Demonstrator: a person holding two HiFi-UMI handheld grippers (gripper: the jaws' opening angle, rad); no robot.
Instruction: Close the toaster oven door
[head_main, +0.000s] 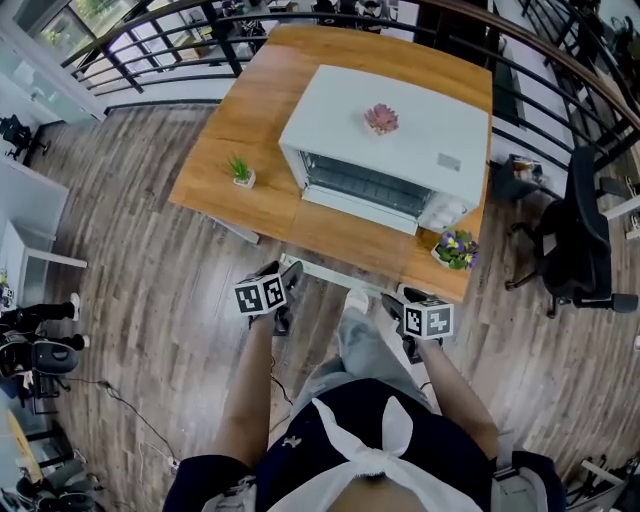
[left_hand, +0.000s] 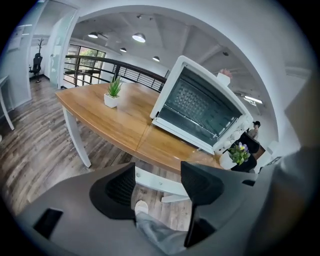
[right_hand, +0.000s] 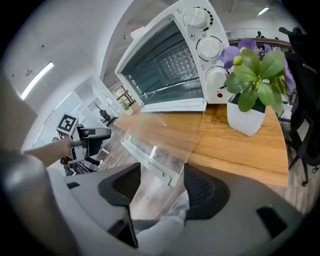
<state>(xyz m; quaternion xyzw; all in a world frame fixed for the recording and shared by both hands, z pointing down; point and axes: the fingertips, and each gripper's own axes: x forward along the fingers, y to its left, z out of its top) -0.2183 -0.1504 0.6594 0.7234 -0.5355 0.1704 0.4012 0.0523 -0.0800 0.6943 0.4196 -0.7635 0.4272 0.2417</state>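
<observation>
A white toaster oven (head_main: 390, 140) stands on the wooden table (head_main: 250, 110). Its glass door (right_hand: 160, 132) is open and folded down flat, and the white handle bar (head_main: 330, 272) reaches out past the table's near edge. My left gripper (head_main: 283, 275) is open and empty, just left of the handle's left end. At the handle's right end my right gripper (head_main: 398, 303) is also open and empty. In the left gripper view, the handle (left_hand: 160, 181) shows between the jaws of the left gripper (left_hand: 157, 182). In the right gripper view, the right gripper (right_hand: 160, 185) sits just short of the handle (right_hand: 150, 156).
A pink succulent (head_main: 381, 118) sits on the oven's top. A small green plant (head_main: 241, 172) stands at the table's left, and a purple flower pot (head_main: 455, 250) at the front right corner. A black office chair (head_main: 580, 230) is to the right. The person's legs are below.
</observation>
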